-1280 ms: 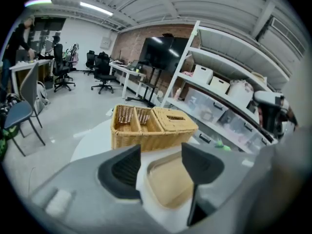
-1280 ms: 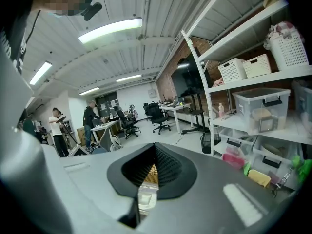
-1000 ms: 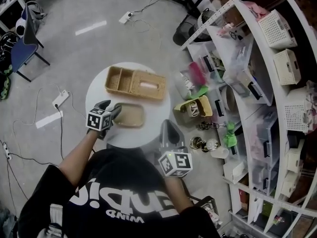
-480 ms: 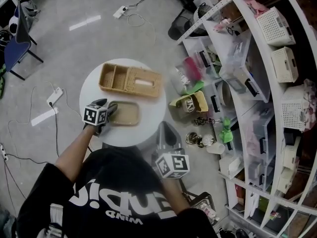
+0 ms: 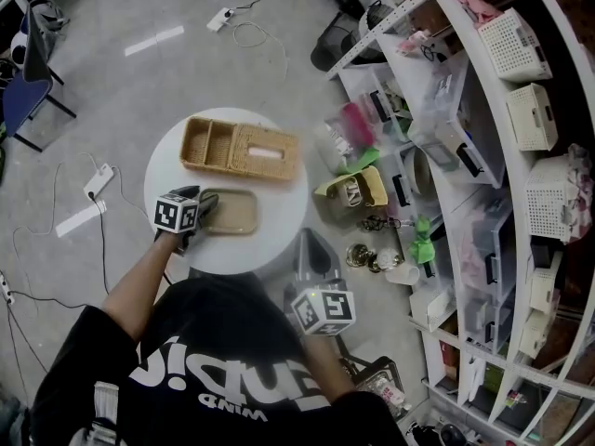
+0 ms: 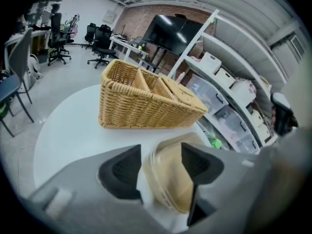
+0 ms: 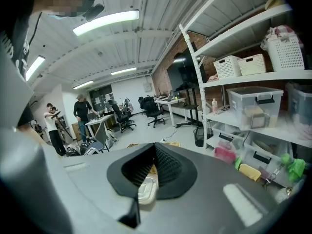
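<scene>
Tan lidded container (image 5: 231, 212) lies on a round white table (image 5: 265, 240) beside a wicker basket (image 5: 242, 150), head view. Left gripper view: the left gripper (image 6: 162, 152) stands parted around the container's end. Right gripper view: the right gripper (image 7: 155, 155) is closed on nothing.

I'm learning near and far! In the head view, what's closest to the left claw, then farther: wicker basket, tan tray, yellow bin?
1. Tan tray, right at the left claw, on the table.
2. Wicker basket, beyond the tray, on the table.
3. Yellow bin, off the table, by the shelves.
</scene>
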